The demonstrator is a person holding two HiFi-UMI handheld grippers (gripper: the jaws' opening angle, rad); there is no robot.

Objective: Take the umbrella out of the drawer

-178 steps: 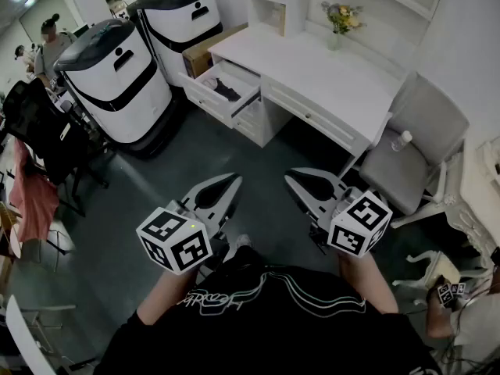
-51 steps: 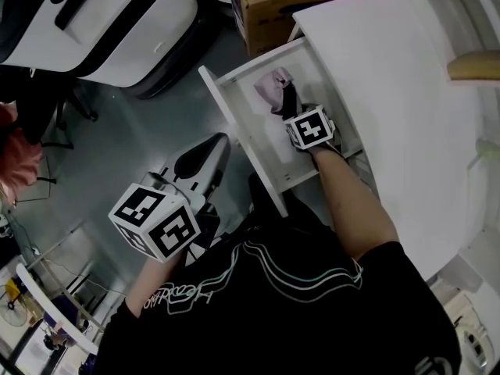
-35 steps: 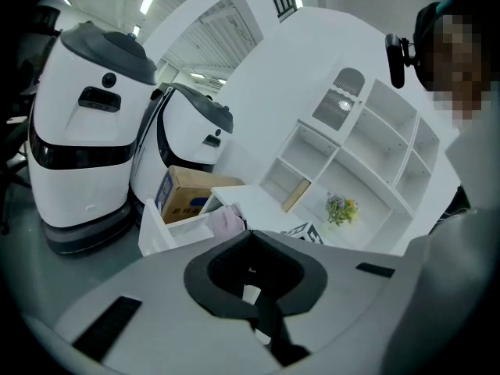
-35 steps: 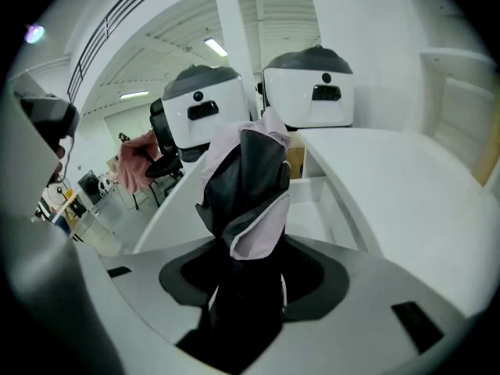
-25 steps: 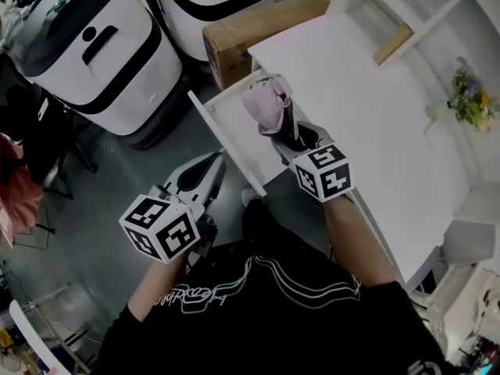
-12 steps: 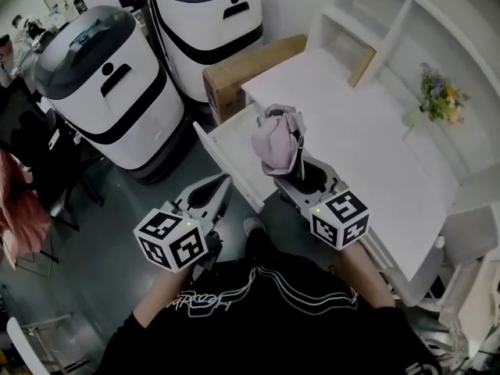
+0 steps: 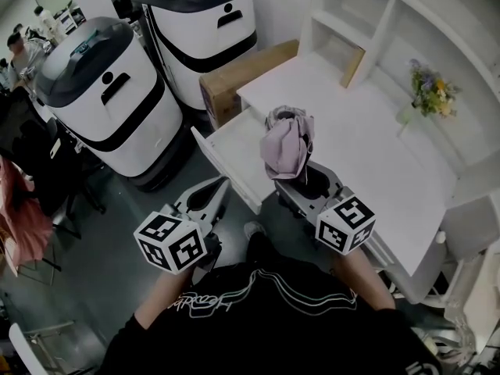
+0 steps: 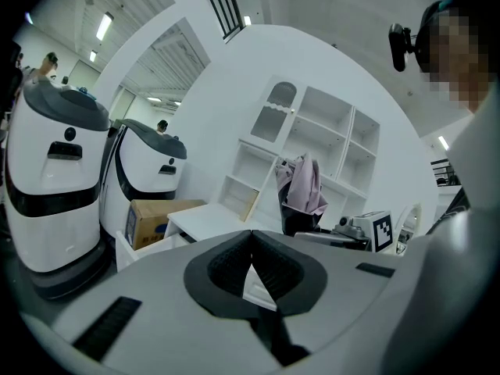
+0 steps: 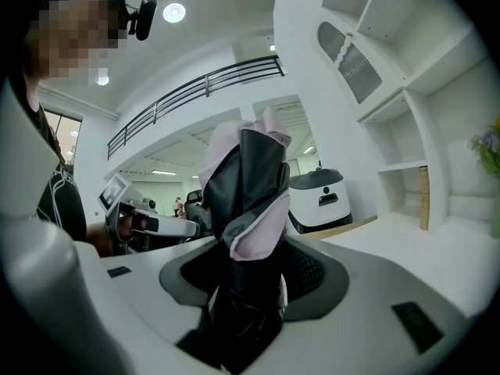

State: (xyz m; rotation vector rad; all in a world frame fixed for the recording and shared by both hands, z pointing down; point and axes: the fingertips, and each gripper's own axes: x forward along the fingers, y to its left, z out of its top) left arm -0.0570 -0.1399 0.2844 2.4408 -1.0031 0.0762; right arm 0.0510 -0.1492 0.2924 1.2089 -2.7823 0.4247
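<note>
A folded umbrella (image 7: 287,147), pink cloth over a black body, stands upright in my right gripper (image 7: 301,180), whose jaws are shut on its lower part. It hangs in the air above the front edge of the open white drawer (image 7: 231,153). The right gripper view shows the umbrella (image 9: 248,180) filling the gap between the jaws. My left gripper (image 7: 209,197) hovers over the floor to the left of the drawer, its tips together and nothing in them. From the left gripper view the umbrella (image 8: 303,186) appears ahead on the right.
The drawer belongs to a white desk (image 7: 355,143) with shelves and a flower vase (image 7: 414,104). A cardboard box (image 7: 244,70) and two white-and-black robot bases (image 7: 105,92) stand left of the desk. A chair with pink cloth (image 7: 19,209) is at far left.
My right gripper has lifted the umbrella up out of the drawer and drawn it back toward the person. The left gripper has risen a little and stays shut.
</note>
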